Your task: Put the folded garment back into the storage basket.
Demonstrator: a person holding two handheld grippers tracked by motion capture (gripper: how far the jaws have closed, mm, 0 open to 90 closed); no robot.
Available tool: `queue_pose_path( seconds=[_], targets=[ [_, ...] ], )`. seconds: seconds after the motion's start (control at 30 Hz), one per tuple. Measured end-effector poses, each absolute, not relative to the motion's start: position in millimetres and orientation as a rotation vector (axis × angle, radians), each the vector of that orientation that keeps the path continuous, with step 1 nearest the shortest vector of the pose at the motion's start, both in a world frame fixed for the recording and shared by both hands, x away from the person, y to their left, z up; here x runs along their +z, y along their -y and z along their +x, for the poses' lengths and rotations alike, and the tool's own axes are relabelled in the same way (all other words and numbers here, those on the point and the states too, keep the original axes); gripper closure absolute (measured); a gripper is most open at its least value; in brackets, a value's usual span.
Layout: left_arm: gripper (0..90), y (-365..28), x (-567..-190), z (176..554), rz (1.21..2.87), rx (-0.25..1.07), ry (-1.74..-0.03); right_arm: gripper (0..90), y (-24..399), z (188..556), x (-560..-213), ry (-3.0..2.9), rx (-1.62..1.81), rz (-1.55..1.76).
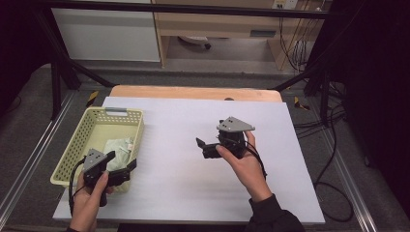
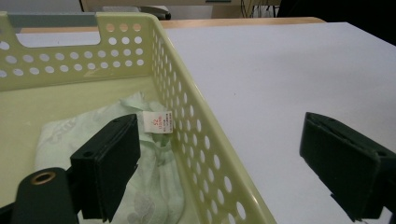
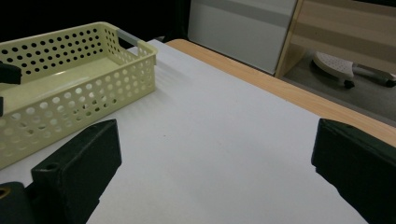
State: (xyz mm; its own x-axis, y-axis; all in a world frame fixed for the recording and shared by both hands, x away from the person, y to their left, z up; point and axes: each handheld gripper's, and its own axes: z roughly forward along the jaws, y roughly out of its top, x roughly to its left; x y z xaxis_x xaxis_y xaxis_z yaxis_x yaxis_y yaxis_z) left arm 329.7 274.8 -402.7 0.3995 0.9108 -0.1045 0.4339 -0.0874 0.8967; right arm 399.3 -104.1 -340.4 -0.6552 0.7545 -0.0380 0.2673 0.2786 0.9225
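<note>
On the white table, one basket with one folded cloth; left tongs and right tongs both released.

A folded cloth, seemingly, lies in the basket at the table's left.

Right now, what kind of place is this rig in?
Probably a lab or workshop set up for recording: a black frame surrounds the white-topped table, loose cables trail on the grey floor, and a yellow basket holds a pale folded cloth.
</note>
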Motion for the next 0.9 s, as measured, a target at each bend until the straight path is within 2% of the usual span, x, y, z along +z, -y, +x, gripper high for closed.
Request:
queue_pose_path(
  seconds=[0.33, 0.43, 0.9],
  targets=[
    [11.9, -275, -403, 331, 1.693, 0.608, -1.211, 2.1, 138, 395, -347, -2.031, 1.338, 1.001],
    [4.3, -274, -404, 330, 1.697, 0.63, -1.215, 2.5, 148, 394, -350, -2.022, 1.331, 1.026],
    [5.2, -274, -404, 331, 1.695, 0.628, -1.219, 3.9, 187, 389, -336, -1.919, 1.344, 1.067]
  ],
)
